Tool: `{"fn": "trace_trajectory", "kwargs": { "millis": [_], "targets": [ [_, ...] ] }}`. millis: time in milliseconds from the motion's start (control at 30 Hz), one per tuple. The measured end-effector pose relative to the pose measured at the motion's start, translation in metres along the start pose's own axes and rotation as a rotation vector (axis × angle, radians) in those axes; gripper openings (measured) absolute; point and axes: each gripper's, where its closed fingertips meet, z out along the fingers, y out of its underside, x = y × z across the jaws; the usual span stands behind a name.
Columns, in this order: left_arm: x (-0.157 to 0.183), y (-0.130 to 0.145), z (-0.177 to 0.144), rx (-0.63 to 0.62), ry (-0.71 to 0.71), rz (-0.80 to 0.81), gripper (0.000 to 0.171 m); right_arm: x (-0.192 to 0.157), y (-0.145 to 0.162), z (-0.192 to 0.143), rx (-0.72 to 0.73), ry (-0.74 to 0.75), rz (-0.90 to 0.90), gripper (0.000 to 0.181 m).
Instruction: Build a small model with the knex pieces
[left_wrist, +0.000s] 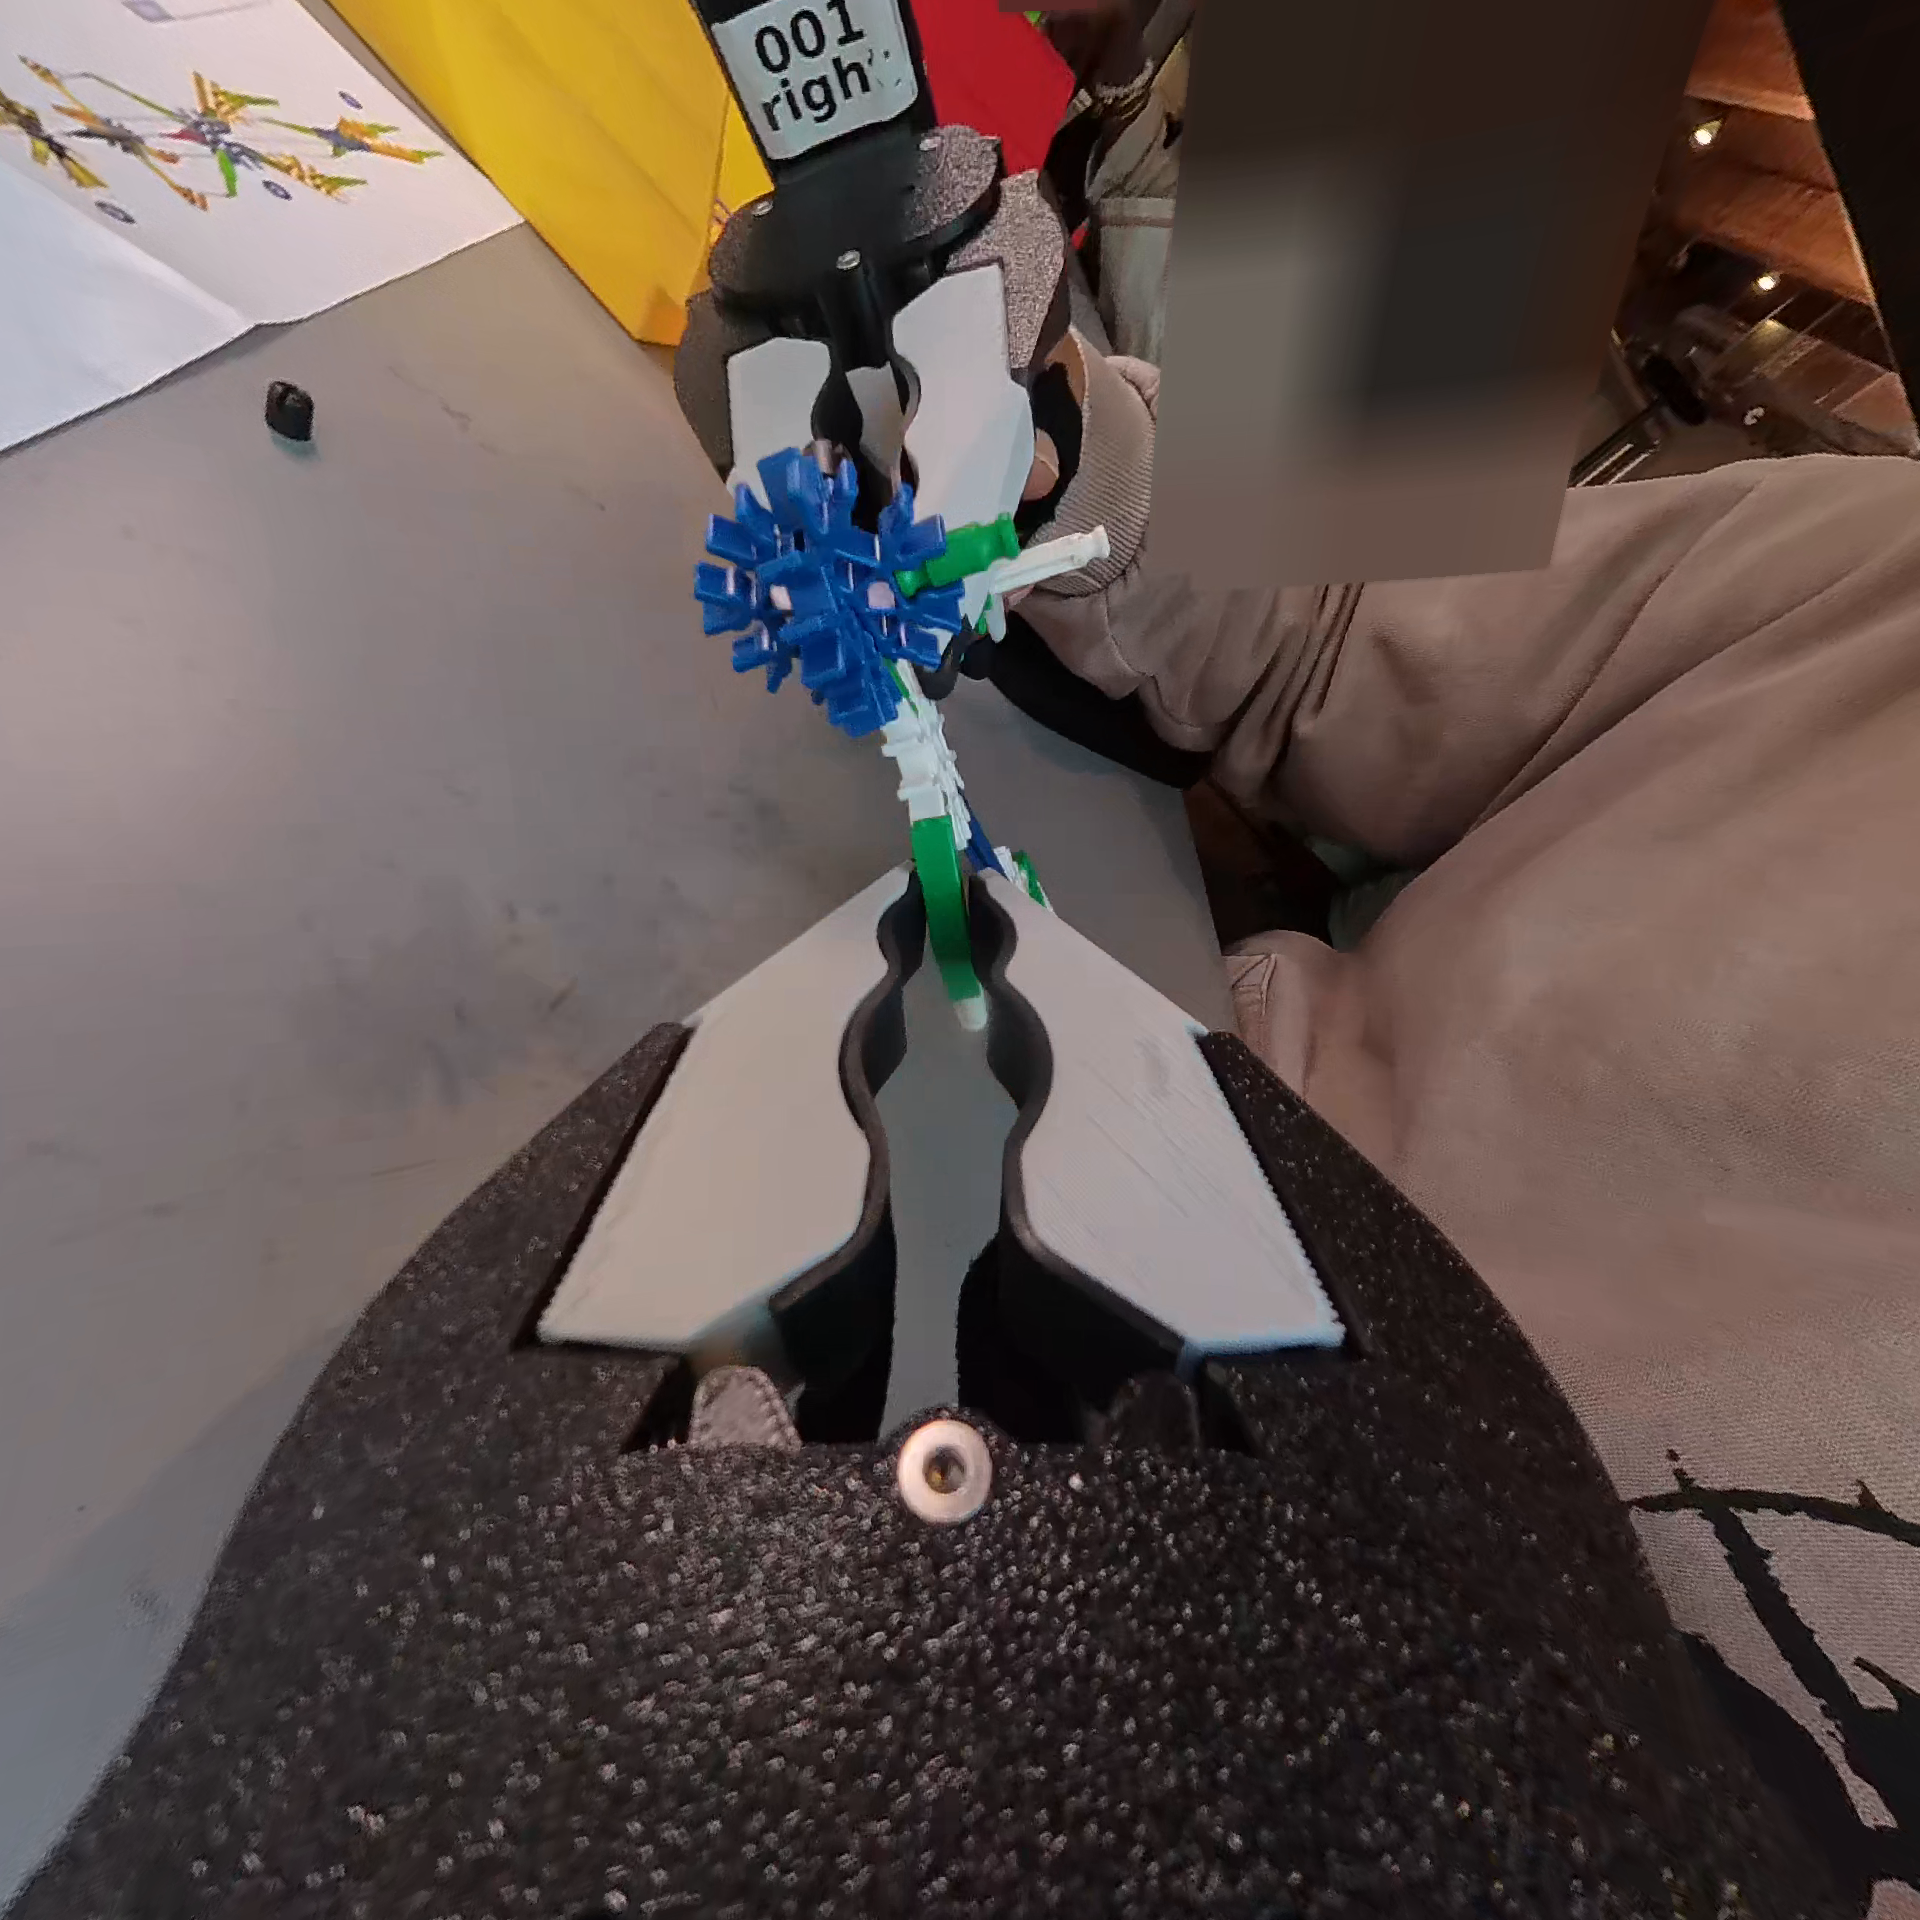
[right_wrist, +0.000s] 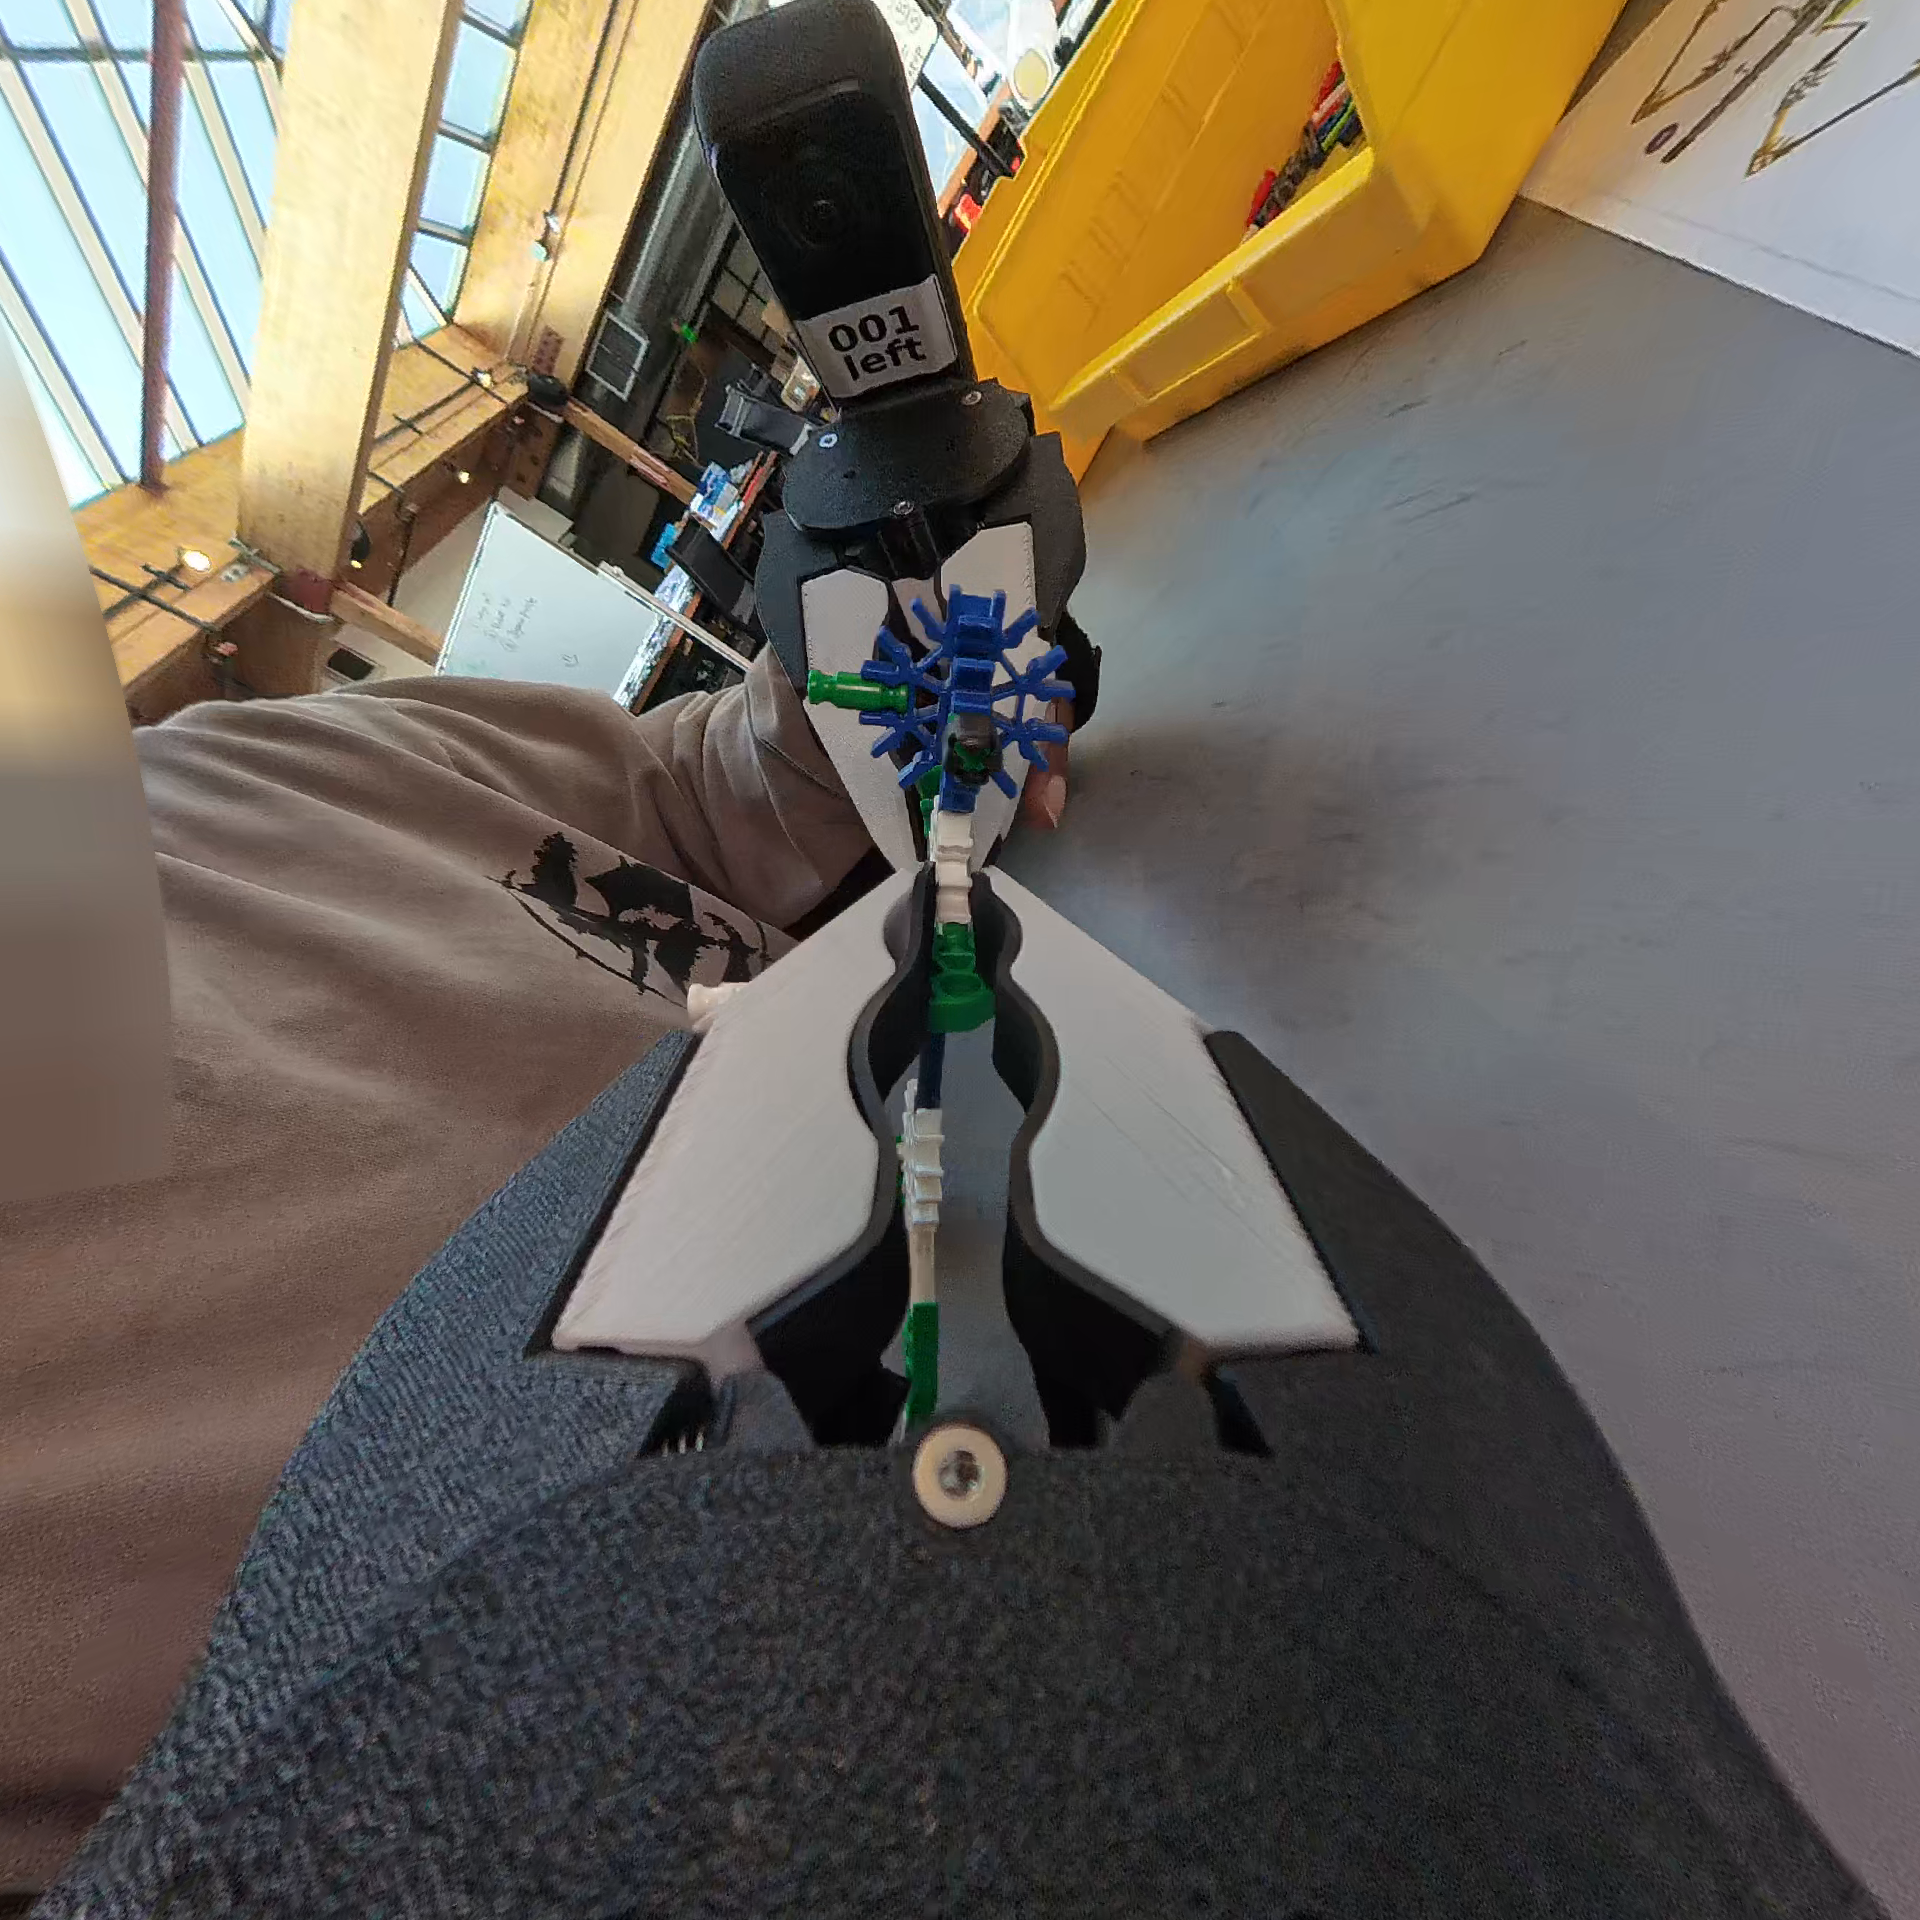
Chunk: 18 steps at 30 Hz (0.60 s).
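Note:
A toy assembly of plastic rods and connectors is held between both grippers above the grey table (left_wrist: 312, 831). Its blue snowflake connector (left_wrist: 810, 592) sits in the middle, with a white connector (left_wrist: 925, 758) and a green rod (left_wrist: 948, 925) below it. My left gripper (left_wrist: 943, 885) is shut on the green rod end. My right gripper (left_wrist: 868, 468) faces it from the far side, partly hidden by the blue connector. In the right wrist view my right gripper (right_wrist: 951, 883) is shut on the assembly's white and green part (right_wrist: 954, 977). The blue connector (right_wrist: 966, 686) stands in front of the left gripper (right_wrist: 940, 847).
A yellow bin (left_wrist: 582, 135) (right_wrist: 1247, 208) stands at the back of the table beside a white instruction sheet (left_wrist: 156, 208) (right_wrist: 1766, 125). A small black piece (left_wrist: 289, 407) lies loose on the table. A person's beige sleeve (left_wrist: 1558, 935) (right_wrist: 364, 935) fills the side past the table edge. Left and right tips are no more than a few centimetres apart. The small black piece (left_wrist: 289, 407) is about 15 cm from my right fingertips.

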Motion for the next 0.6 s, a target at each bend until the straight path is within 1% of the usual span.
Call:
{"fn": "trace_trajectory", "kwargs": {
  "millis": [67,133,167,267,400,500,600],
  "targets": [
    [-0.005,0.005,0.001,-0.021,-0.006,-0.028,0.005,0.003,0.005,-0.001,-0.022,0.014,-0.049,0.008],
    [-0.012,0.009,0.002,-0.032,-0.024,-0.041,0.004,0.003,0.008,-0.006,-0.046,0.033,-0.097,0.024],
    [-0.013,0.009,0.002,-0.031,-0.025,-0.047,0.004,0.001,0.007,-0.011,-0.048,0.036,-0.111,0.028],
    [-0.014,0.005,0.0,-0.008,-0.023,-0.052,0.004,-0.001,0.006,-0.022,-0.04,0.049,-0.108,0.028],
    [-0.016,0.003,-0.002,0.018,-0.019,-0.071,0.004,0.001,0.015,-0.021,-0.044,0.022,-0.06,0.028],
    [-0.017,-0.007,-0.007,0.086,-0.008,-0.119,0.004,-0.001,0.019,-0.019,-0.063,0.011,-0.064,0.031],
    [-0.015,-0.017,-0.014,0.147,-0.001,-0.111,0.004,-0.006,0.012,-0.019,-0.029,0.003,-0.064,0.041]
  ]
}}
